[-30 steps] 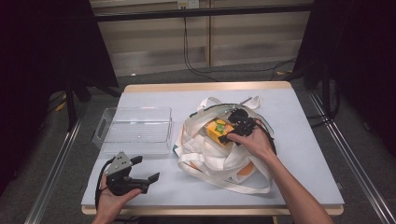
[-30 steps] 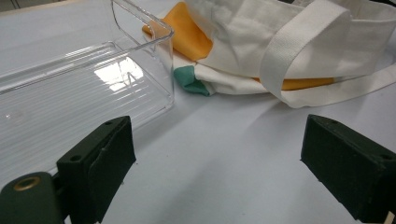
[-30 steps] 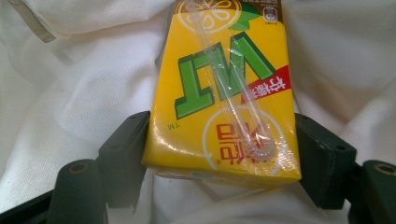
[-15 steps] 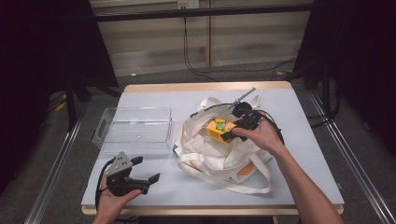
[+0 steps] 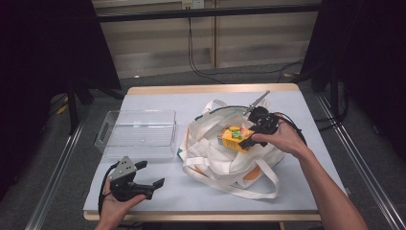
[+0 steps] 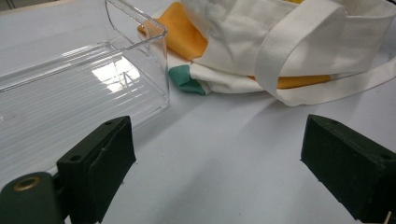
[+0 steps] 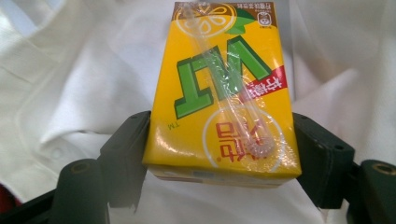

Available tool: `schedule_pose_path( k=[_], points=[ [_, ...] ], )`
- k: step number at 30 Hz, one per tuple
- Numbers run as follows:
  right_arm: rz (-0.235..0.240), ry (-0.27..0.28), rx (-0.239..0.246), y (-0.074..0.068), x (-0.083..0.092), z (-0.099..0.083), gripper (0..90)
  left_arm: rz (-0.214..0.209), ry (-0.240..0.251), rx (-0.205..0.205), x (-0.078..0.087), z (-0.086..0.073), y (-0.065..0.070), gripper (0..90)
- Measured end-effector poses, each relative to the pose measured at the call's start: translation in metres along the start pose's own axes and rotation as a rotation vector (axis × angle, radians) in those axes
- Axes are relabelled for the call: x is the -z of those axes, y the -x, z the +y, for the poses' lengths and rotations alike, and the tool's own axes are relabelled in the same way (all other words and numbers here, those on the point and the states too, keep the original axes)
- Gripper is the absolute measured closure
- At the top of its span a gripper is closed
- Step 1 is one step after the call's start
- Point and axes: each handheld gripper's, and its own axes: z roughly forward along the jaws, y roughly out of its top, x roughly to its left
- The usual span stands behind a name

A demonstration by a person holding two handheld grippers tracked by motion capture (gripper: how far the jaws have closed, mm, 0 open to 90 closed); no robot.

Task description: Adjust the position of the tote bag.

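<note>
A yellow drink carton [image 5: 234,136] [image 7: 224,93] with green lettering and a wrapped straw on its face is held just above the white tote bag [image 5: 225,153]. My right gripper [image 5: 242,139] [image 7: 219,154] is shut on it, one black jaw pressed to each side of the carton. Down at the table's front left, my left gripper [image 5: 152,175] [image 6: 215,168] stands open just above the white tabletop, nothing between its jaws. It points toward the clear plastic bin [image 6: 84,79] and the bag's edge [image 6: 289,51].
The clear rectangular bin [image 5: 136,134] stands at the table's left, beside the bag. The bag's long straps [image 5: 239,184] trail toward the front edge. An orange and green patch [image 6: 187,56] shows under the bag. Cables run over the floor behind the table.
My right gripper has lifted the carton up out of the bag and carried it a little away from the person. The left gripper has stayed in place.
</note>
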Motion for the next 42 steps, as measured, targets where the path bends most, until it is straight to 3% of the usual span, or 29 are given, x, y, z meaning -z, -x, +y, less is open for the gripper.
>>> schedule_pose_path(
  k=[6, 11, 19, 26, 28, 35, 37, 42],
  points=[
    [0.005, 0.004, -0.012, 0.004, -0.011, -0.007, 27.5, -0.001, 0.004, 0.015, -0.001, -0.001, -0.001, 9.5],
    [0.000, -0.003, -0.005, 0.004, -0.017, -0.002, 27.3, 0.000, -0.003, 0.002, -0.001, 0.000, 0.000, 9.7],
    [-0.012, 0.060, 0.011, 0.000, -0.013, -0.004, 25.6, -0.001, 0.002, 0.008, 0.000, -0.001, -0.001, 9.7],
    [-0.012, 0.123, 0.033, -0.006, -0.016, -0.005, 10.7, 0.002, 0.003, 0.011, 0.001, -0.001, 0.000, 9.7],
    [0.000, 0.163, 0.029, -0.005, -0.013, -0.010, 9.6, 0.004, 0.002, 0.009, 0.001, -0.001, -0.001, 9.7],
    [-0.024, 0.360, 0.031, -0.005, -0.004, -0.031, 8.5, 0.003, 0.001, 0.004, 0.000, 0.000, 0.000, 9.7],
    [-0.063, 0.402, 0.041, -0.008, -0.004, -0.036, 9.3, 0.005, 0.001, 0.006, 0.000, 0.000, 0.000, 9.7],
    [-0.094, 0.494, 0.045, -0.013, -0.010, -0.052, 10.7, 0.002, 0.003, 0.009, 0.001, -0.001, 0.000, 9.7]
  ],
)
